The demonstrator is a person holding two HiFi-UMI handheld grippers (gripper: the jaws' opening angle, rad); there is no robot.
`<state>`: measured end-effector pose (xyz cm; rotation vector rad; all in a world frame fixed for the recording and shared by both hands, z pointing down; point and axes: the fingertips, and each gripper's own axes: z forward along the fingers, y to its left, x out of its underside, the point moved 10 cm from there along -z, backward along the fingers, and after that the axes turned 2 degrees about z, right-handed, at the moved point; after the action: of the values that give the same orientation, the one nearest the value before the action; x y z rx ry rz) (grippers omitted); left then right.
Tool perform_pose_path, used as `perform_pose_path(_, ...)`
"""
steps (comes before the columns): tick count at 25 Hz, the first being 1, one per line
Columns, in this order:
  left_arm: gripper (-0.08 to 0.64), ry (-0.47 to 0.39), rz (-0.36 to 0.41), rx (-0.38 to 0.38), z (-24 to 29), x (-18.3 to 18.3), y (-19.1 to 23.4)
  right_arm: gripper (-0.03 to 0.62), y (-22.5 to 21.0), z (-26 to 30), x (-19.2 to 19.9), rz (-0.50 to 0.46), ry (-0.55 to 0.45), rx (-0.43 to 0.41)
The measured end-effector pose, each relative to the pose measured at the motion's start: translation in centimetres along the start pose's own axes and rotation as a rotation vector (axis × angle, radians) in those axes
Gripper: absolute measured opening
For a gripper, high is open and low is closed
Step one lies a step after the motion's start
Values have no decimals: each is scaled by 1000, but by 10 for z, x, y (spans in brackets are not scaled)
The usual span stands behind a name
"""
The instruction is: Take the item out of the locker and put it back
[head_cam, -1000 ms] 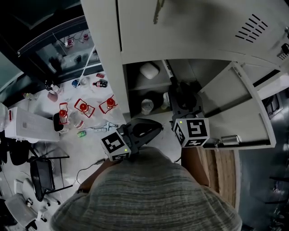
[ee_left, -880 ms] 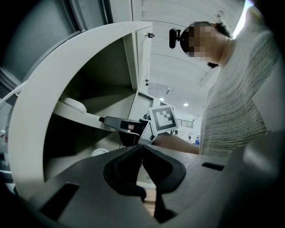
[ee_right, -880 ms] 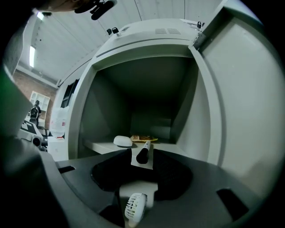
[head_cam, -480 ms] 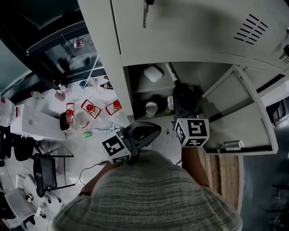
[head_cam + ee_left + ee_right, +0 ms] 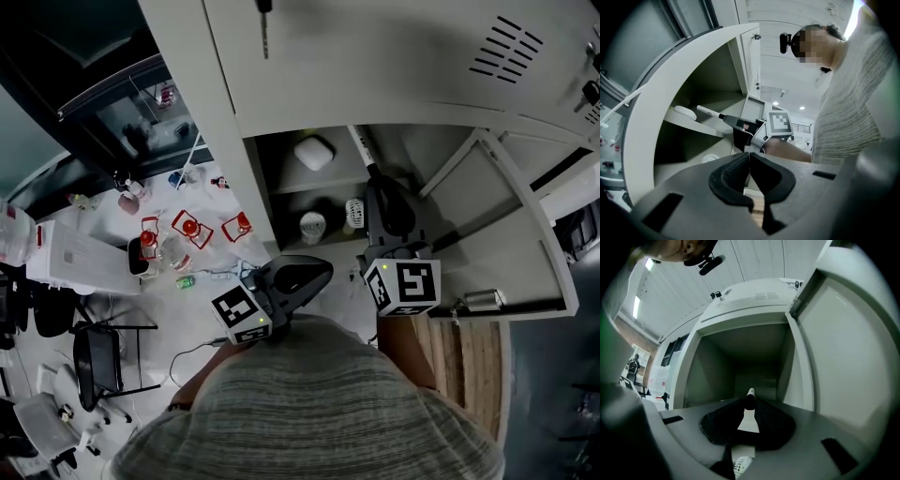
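Pinching the item (image 5: 750, 393), a slim white-and-black stick, the right gripper (image 5: 749, 405) is holding it inside the locker (image 5: 253, 197), its fingers (image 5: 771, 420) having just been closing on the dark section. At upper centre of the head view the item's white end is reaching over the upper shelf (image 5: 323, 181), just beside a white pod (image 5: 314, 152). The left gripper (image 5: 749, 169) is waiting outside at lower centre, fingers pressed together on nothing. Risk is lying in the grip itself: a narrow, round stick in a flat pinch is likely to swivel or slide, and a drop would be sending it toward the cup (image 5: 312, 225) on the shelf below. Drawing it out askew is also risking a knock against the pod, the shelf edge or the open door (image 5: 497, 225) at right.
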<state>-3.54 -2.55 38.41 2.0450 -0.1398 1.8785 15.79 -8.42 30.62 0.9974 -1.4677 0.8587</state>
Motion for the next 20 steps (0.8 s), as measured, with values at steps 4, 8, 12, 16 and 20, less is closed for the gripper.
perform_pose_path(4, 8, -3, -4, -13, 1, 1, -1, 81, 1, -10, -14, -5, -61, -2)
perform_pose_path(8, 9, -8, -5, -18, 4, 2, -3, 81, 2, -16, -23, -18, -93, -3)
perform_pose_path(12, 8, -8, -5, -19, 5, 3, -5, 81, 2, -19, -22, -26, -90, -6)
perform_pose_path(16, 8, -5, -3, -24, 6, 4, -5, 81, -2, -17, -15, -26, -59, 3)
perform_pose_path(20, 9, -5, -5, -33, 4, 4, -3, 81, -4, -11, -4, -33, -6, 14)
